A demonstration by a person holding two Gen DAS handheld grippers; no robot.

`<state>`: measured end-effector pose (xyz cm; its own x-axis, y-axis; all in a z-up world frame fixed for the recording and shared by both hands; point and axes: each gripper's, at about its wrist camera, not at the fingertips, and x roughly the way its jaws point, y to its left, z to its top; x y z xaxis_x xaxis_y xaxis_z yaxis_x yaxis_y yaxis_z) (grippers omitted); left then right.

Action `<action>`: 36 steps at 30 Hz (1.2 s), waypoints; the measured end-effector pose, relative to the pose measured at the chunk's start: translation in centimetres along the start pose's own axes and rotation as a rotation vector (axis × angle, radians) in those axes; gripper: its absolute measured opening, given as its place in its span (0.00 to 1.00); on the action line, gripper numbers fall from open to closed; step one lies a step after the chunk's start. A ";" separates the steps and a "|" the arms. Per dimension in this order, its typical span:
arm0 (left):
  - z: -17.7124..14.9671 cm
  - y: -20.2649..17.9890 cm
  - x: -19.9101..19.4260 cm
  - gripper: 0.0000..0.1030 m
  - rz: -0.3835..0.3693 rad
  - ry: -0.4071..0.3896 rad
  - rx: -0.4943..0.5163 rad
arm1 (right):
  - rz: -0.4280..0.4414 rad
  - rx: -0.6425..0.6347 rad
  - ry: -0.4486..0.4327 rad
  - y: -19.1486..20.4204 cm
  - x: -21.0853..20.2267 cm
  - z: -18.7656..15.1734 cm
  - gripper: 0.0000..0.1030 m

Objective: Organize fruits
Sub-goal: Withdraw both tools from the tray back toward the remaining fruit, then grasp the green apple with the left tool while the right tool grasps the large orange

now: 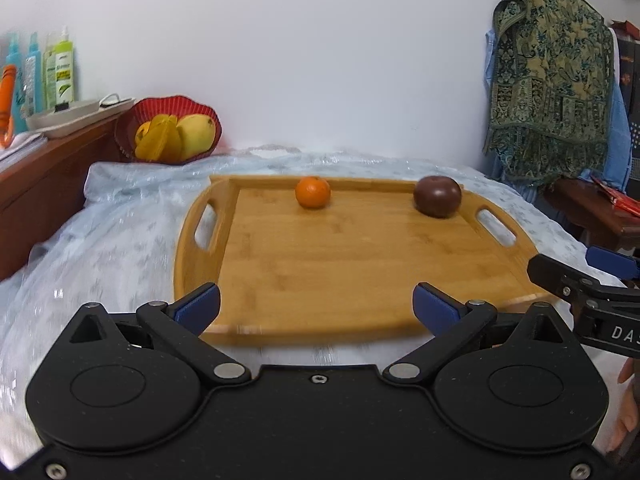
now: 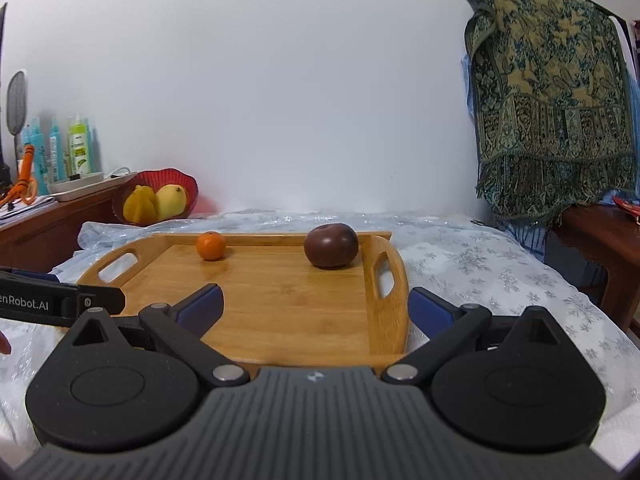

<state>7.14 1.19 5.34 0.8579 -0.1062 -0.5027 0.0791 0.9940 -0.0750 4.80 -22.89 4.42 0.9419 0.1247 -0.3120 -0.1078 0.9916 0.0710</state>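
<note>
— White wall behind, patterned cloth over the counter (image 2: 480, 264); where's the fruit?

— Orange (image 1: 313, 192) and dark apple (image 1: 437, 196) at the wooden tray's (image 1: 320, 264) far edge, mid-frame.

— Tongs?

— Left tongs (image 1: 316, 306) and right tongs (image 2: 316, 306) both released, empty, tilted slightly down at the tray's near edge.

Soft, even indoor light; fisheye bends the edges, corners go dark, left view's cloth (image 1: 120, 216) smears.

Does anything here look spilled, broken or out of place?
Nothing stands out. The orange and the dark round fruit sit apart on the wooden tray, near its far edge, both whole. The red basket of yellow fruit leans by the wall. Nothing is spilled.
</note>
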 end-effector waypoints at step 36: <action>-7.7 -4.7 -6.3 0.73 -0.081 0.022 0.074 | 0.113 0.125 0.059 0.1 -1.8 -4.3 0.76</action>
<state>-2.53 -3.01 2.22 0.8358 -0.1861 -0.5165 0.1857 0.9812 -0.0530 1.69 -22.84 0.96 0.9052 0.2406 -0.3504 -0.1680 0.9597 0.2251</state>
